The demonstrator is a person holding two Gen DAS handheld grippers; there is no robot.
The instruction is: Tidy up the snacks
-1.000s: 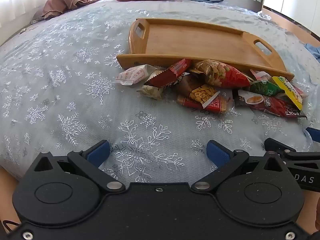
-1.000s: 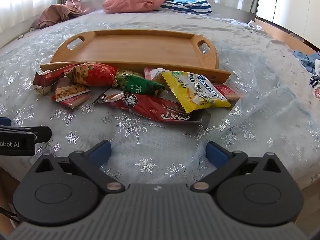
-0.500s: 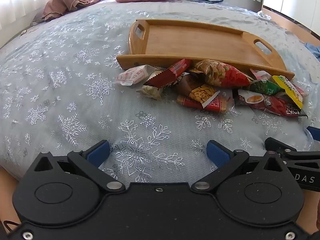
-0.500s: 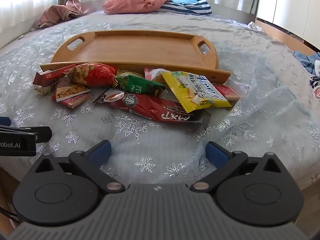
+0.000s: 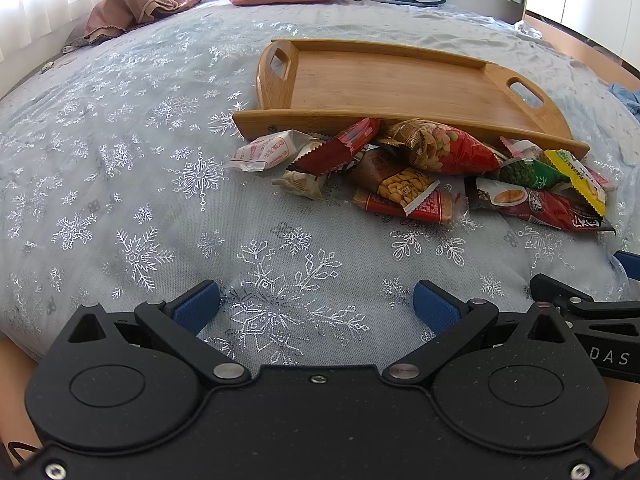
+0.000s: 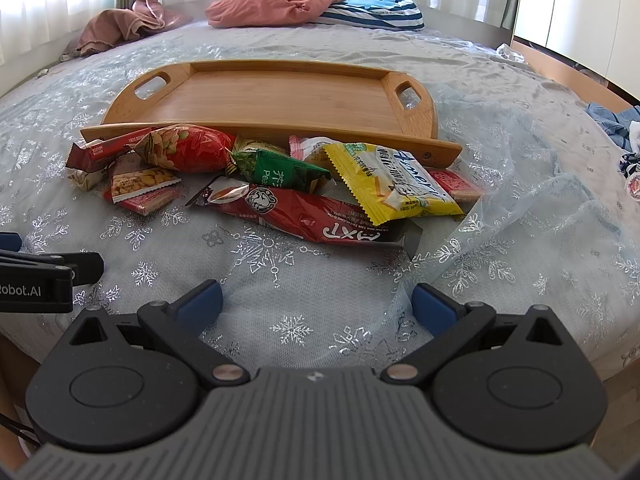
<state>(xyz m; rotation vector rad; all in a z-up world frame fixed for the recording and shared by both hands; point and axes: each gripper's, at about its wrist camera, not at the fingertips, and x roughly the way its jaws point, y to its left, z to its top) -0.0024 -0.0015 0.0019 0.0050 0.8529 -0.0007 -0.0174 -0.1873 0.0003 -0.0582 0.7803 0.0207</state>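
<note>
An empty wooden tray [image 5: 384, 84] [image 6: 280, 96] lies on the bed. Several snack packets lie in a heap along its near rim: a white packet [image 5: 264, 152], a red peanut bag [image 5: 444, 148] [image 6: 188, 148], a green pea packet [image 6: 280, 174], a yellow packet [image 6: 392, 184] and a long red packet [image 6: 308, 216]. My left gripper [image 5: 316, 308] is open and empty, low over the bedspread, well short of the heap. My right gripper [image 6: 316, 304] is open and empty, also short of the heap. Each gripper's side shows in the other's view.
The bed has a pale blue snowflake bedspread [image 5: 120, 160]. A pink pillow [image 6: 272, 4], a striped pillow [image 6: 372, 10] and a brown cloth [image 5: 136, 12] lie at the far end. A sheer cover [image 6: 540, 200] is rumpled on the right. The bed's near edge is just below both grippers.
Both views have shifted very slightly; the grippers stay open and nothing on the bed has moved.
</note>
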